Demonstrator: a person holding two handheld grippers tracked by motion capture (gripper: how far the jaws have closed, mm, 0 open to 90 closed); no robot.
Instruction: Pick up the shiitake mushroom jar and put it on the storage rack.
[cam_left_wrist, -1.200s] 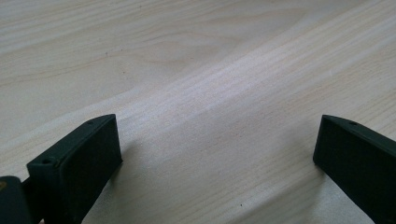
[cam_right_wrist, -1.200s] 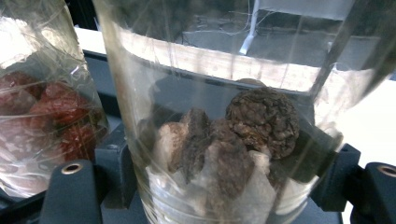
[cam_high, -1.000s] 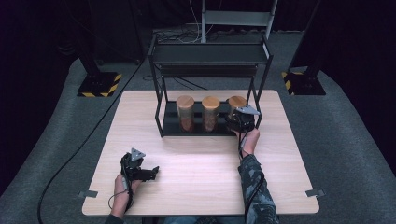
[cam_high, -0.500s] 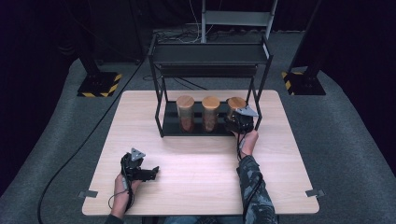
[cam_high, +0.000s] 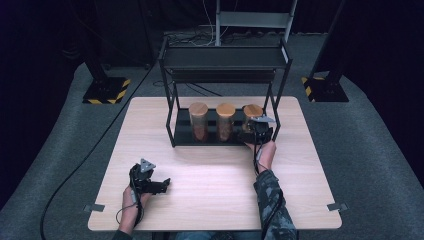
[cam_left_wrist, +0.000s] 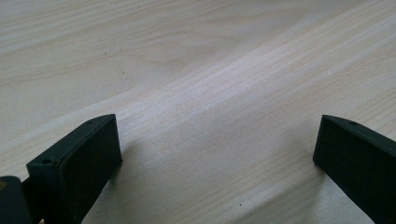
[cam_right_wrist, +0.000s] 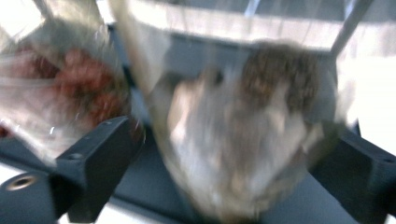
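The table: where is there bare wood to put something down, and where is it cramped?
The table lies bare across its middle, between the left hand-held gripper and the right forearm. Strips left and right of the black rack are free too. The rack's bottom shelf is crowded: three jars stand there, the right hand-held gripper around the rightmost.

No legible text, label, brand, number or sign appears on any surface in the high view or in either gripper view
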